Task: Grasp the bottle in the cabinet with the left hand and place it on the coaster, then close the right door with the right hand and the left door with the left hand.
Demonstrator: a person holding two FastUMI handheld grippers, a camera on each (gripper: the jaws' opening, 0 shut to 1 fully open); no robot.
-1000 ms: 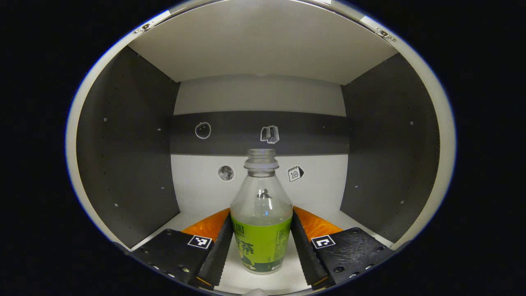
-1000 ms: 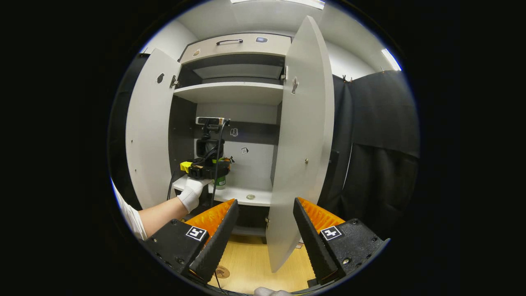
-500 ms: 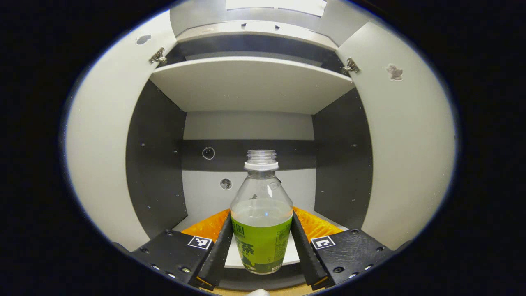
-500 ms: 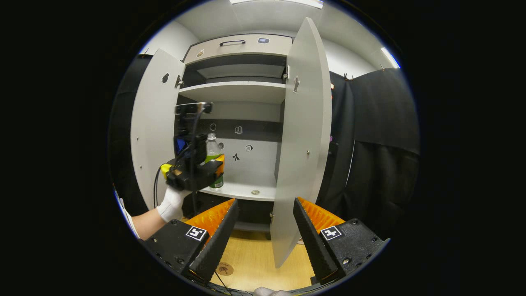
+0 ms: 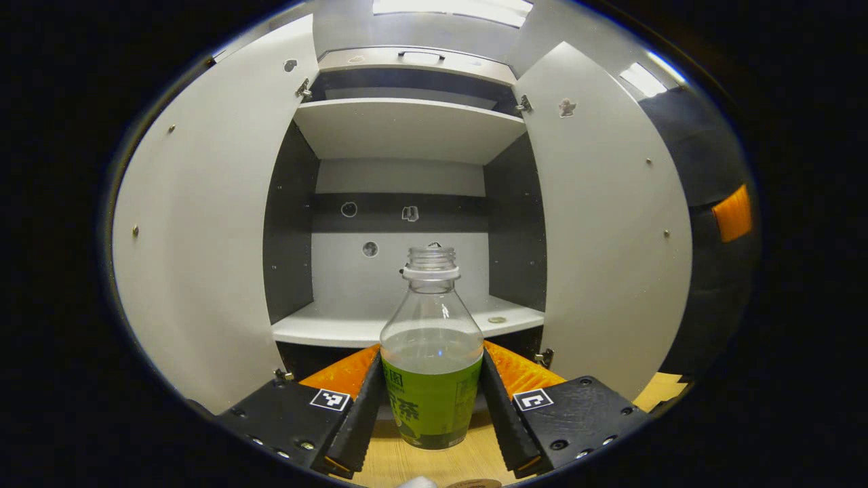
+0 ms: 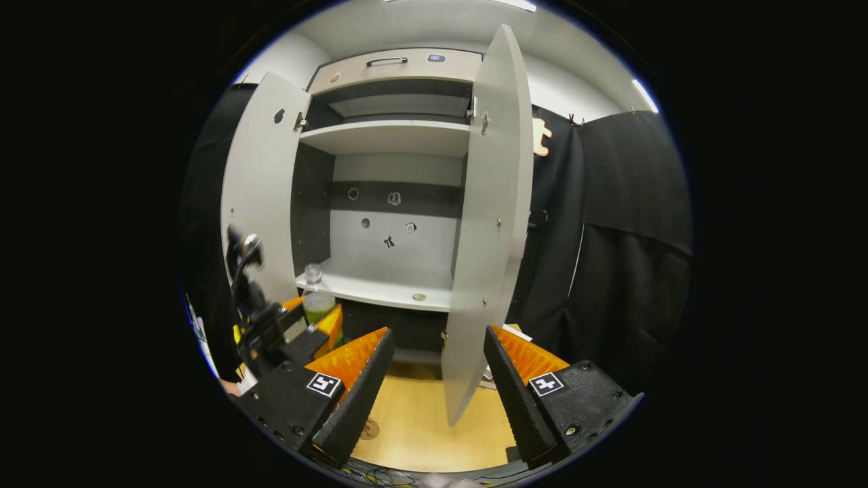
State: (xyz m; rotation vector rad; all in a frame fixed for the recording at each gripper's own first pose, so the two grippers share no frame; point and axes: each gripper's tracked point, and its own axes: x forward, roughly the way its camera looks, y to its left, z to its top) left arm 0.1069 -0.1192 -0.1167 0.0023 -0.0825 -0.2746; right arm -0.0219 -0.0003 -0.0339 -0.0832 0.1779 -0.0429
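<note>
1. While the left tool is pinching the bottle on both sides of its green label, the bottle is hanging in the air in front of the cabinet, out past the lower shelf.
2. It is standing straight up between the two fingers, which I think is helping to keep the drink inside, since no cap is showing on its open neck.
3. Holding it low on the label is leaving the bottom free, so it looks ready to be set down.
4. In the right gripper view, the right tool is staying spread apart with nothing between its fingers, and it is pointing at the edge of the right door, which is probably its next job.
5. Both doors are standing wide open; the left door is waiting for later.
6. A round brown thing is peeking out on the wooden surface beside one finger; it may be the coaster, but most of it is hidden.
7. A small round thing is lying on the shelf, too tiny to name.
8. The hand holding the left tool is mostly cut off.
</note>
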